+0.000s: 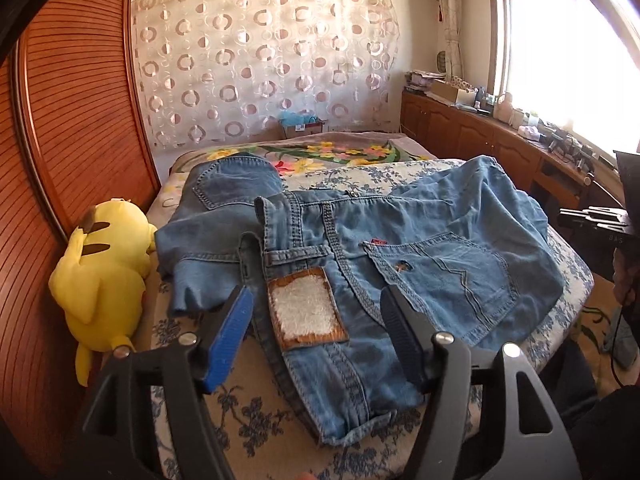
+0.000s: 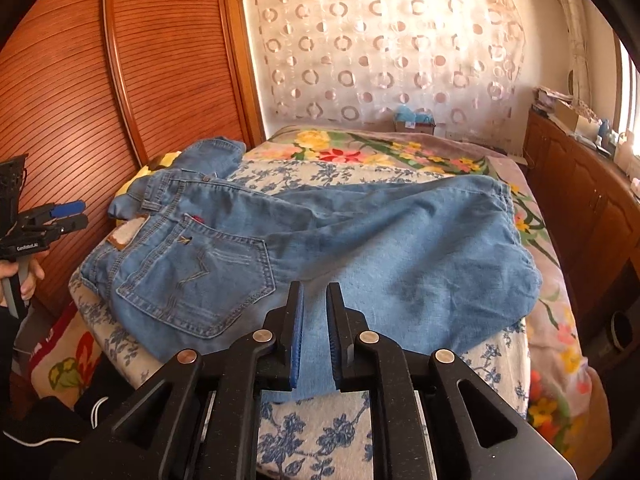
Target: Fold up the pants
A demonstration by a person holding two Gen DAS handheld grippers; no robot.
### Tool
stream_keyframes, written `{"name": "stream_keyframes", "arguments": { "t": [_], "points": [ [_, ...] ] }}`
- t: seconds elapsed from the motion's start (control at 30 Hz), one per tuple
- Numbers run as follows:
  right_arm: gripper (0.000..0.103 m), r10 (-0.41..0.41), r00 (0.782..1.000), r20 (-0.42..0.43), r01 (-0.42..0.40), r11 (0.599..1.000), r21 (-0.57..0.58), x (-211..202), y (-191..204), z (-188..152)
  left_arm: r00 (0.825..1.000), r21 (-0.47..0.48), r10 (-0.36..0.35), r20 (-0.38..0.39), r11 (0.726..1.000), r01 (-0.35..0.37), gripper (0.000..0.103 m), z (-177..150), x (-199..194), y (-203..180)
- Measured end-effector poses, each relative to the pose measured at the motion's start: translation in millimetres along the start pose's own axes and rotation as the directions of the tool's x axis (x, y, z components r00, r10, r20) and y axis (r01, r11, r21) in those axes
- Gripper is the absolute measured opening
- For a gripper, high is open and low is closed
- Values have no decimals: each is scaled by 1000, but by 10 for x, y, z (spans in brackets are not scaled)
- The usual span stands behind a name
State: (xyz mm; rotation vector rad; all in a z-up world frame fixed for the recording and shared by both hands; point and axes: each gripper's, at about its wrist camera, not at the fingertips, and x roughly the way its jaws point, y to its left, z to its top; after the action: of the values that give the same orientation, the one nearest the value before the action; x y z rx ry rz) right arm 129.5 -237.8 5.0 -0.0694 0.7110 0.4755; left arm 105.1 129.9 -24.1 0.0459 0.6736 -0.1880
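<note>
blue denim pants (image 2: 304,240) lie rumpled across the bed (image 2: 320,432), barely folded, left tool (image 1: 316,312) spread wide over the waistband, right tool (image 2: 316,300) nearly closed around a fabric edge.

The pants (image 1: 360,248) are lying spread across the bed (image 1: 256,412), waistband toward its left side, legs reaching right. A plush toy (image 1: 100,276) is lying left of them, against the wardrobe (image 1: 80,120). The left gripper (image 1: 316,312) is hovering over the waistband patch (image 1: 306,308). The right gripper (image 2: 316,332) is sitting at the pants' near edge. Cabinets (image 2: 580,200) are standing right of the bed, and a curtain (image 2: 380,48) is hanging behind it.
</note>
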Motion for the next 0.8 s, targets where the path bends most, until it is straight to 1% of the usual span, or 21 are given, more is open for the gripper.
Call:
{"name": "stream_keyframes", "arguments": {
  "t": [0.07,0.1,0.17,0.23,0.33,0.4,0.6,0.7,0.8],
  "points": [
    [12,-9,1000,-14,9,1000,9,128,-25,18,1000,-6,-7,-15,1000,7,66,63,144,9],
    [15,-13,1000,-17,14,1000,13,183,-41,24,1000,-7,-6,-17,1000,6,66,85,194,11],
    [23,-19,1000,-20,20,999,27,276,-76,39,1000,-11,-12,-28,1000,12,66,153,333,38],
    [35,-31,999,-23,31,999,32,364,-98,58,999,-12,-9,-35,1000,9,66,204,437,57],
    [45,-60,997,-39,62,998,34,543,-134,79,999,-15,3,-43,1000,-4,66,289,584,84],
    [47,-73,996,-57,75,997,32,659,-133,78,998,-21,16,-53,1000,-17,66,335,683,125],
    [47,-69,994,-89,71,997,14,909,-127,-7,997,-52,30,-76,998,-34,66,469,939,274],
    [48,-70,993,-91,73,997,24,958,-146,-53,995,-42,44,-89,998,-47,66,540,1066,318],
    [49,-74,993,-93,77,997,25,980,-147,-77,994,-43,41,-98,998,-46,66,602,1179,352]
  ]
}}
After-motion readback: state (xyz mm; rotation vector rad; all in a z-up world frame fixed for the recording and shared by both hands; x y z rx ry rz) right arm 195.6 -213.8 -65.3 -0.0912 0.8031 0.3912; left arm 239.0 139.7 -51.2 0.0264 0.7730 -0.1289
